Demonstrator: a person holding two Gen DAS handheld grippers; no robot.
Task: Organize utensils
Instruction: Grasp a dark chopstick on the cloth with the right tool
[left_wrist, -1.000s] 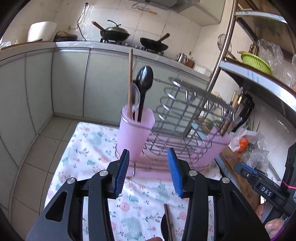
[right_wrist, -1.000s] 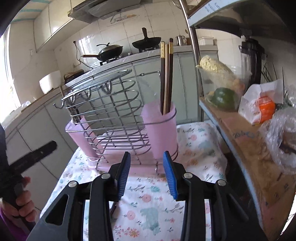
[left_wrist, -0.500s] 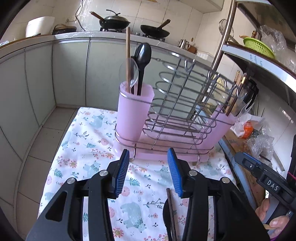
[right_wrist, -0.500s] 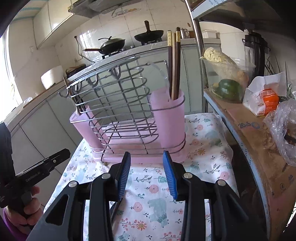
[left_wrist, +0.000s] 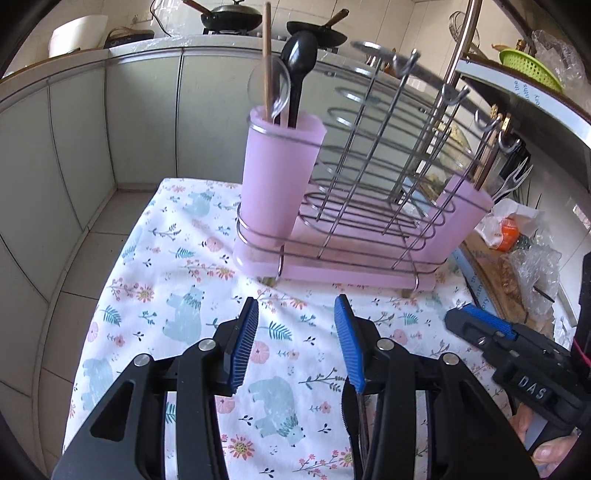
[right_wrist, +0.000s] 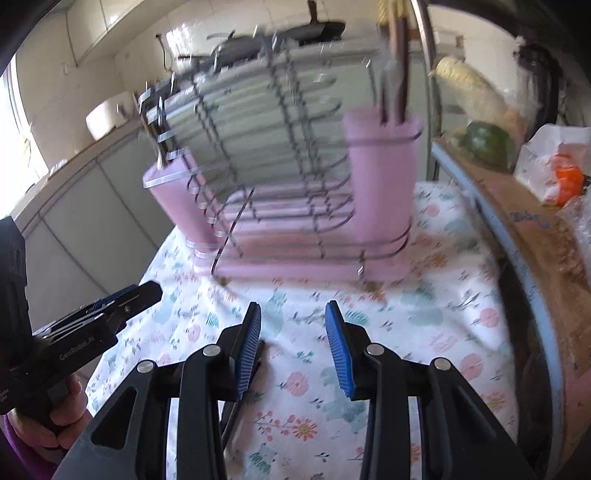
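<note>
bright daylight from the left; left wrist view sharp, right wrist view motion-blurred; fisheye-bent edges.

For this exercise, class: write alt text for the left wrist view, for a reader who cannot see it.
An open left gripper hovers over a floral tablecloth, facing a wire rack with pink cups. The near cup holds a black spoon, a clear spoon and chopsticks.

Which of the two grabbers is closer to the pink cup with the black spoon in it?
Left, probably. The left gripper is open in front of the pink cup holding the black spoon. The right gripper faces the rack's other end, before the chopstick cup.
</note>
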